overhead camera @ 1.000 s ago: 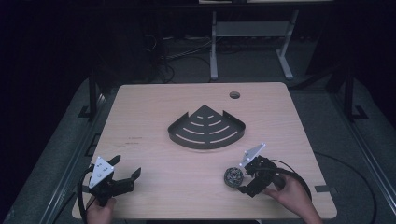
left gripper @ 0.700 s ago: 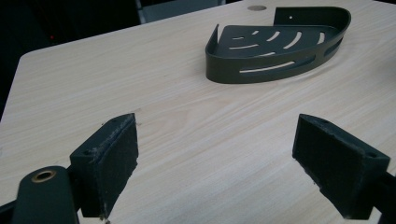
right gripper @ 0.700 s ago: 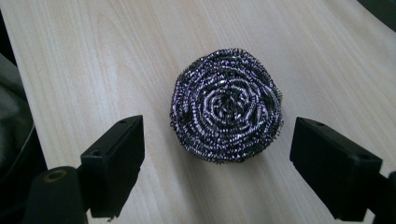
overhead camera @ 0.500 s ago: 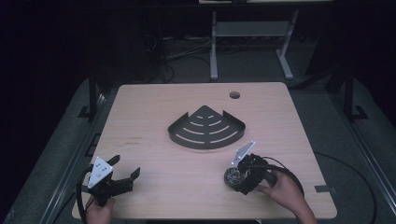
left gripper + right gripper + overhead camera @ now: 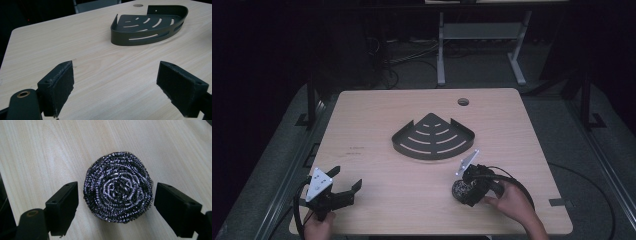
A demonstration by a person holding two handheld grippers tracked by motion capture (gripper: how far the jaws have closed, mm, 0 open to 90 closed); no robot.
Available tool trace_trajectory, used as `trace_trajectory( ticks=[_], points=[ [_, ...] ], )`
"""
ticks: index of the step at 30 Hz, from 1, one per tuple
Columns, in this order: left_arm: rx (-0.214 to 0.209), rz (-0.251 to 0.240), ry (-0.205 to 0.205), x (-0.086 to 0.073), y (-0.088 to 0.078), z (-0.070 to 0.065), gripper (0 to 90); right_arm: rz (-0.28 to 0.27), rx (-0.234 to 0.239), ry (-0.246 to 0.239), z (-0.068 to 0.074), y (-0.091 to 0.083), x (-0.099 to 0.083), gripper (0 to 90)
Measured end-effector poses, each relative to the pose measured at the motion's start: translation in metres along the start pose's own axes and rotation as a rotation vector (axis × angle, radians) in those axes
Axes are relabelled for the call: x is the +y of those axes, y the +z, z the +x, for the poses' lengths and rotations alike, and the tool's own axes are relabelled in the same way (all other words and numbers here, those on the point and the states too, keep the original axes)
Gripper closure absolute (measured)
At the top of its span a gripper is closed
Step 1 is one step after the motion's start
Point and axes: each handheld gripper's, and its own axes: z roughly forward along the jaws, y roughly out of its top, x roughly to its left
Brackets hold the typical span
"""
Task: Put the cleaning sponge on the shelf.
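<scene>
Right tool (image 5: 116,202) now down around the steel scourer (image 5: 118,187), jaws just closing, pads not yet touching.

No text, label, brand or number could be read anywhere. A small dark mark lay on the tabletop (image 5: 532,150) at its left side, perhaps a line of print, but it was too small to make out.
</scene>
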Motion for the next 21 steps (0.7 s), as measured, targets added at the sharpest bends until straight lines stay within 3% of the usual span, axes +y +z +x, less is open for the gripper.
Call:
trace_trajectory(
  ticks=[13,21],
  points=[
    [0.005,0.003,-0.003,-0.001,-0.001,0.002,13.7,0.037,-0.006,-0.015,0.0,0.009,0.006,22.9],
    [0.008,-0.004,-0.006,-0.001,-0.001,0.003,13.8,0.056,-0.004,-0.026,0.001,0.011,0.008,32.1]
  ],
)
